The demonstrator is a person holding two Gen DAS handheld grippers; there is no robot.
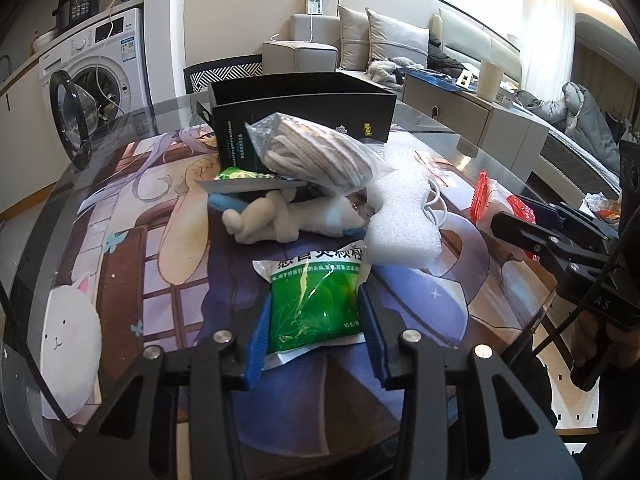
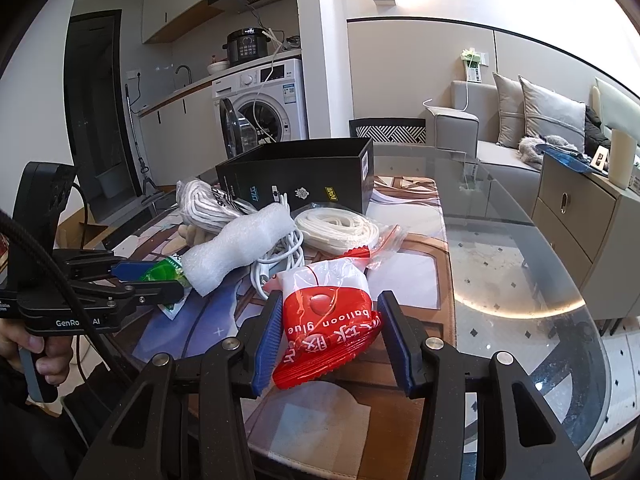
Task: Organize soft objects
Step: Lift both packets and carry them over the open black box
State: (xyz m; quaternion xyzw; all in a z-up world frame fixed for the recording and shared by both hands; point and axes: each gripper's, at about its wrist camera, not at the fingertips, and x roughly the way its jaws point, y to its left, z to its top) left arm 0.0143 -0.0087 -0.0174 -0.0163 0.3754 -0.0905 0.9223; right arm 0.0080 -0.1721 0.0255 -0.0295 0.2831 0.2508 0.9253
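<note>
My left gripper (image 1: 314, 296) is shut on a green medicine packet (image 1: 316, 308), its blue pads pressing both sides. In the right wrist view the same left gripper (image 2: 160, 276) shows at the left with the green packet (image 2: 164, 272) in it. My right gripper (image 2: 330, 298) is shut on a red and white balloon glue packet (image 2: 328, 320). Beyond lie a white plush toy (image 1: 280, 220), a white foam roll (image 2: 240, 244), a bagged beige cord (image 1: 316, 152), a bagged white rope (image 2: 340, 228) and a loose white cable (image 2: 280, 256). An open black box (image 2: 296, 176) stands behind the pile.
Everything sits on a printed cartoon mat (image 1: 132, 240) on a round glass table (image 2: 520, 260). A washing machine (image 2: 264, 108) with its door open is far left, a sofa (image 2: 500, 140) and a beige cabinet (image 2: 580, 216) to the right. A person's hand (image 2: 40, 356) holds the left gripper's handle.
</note>
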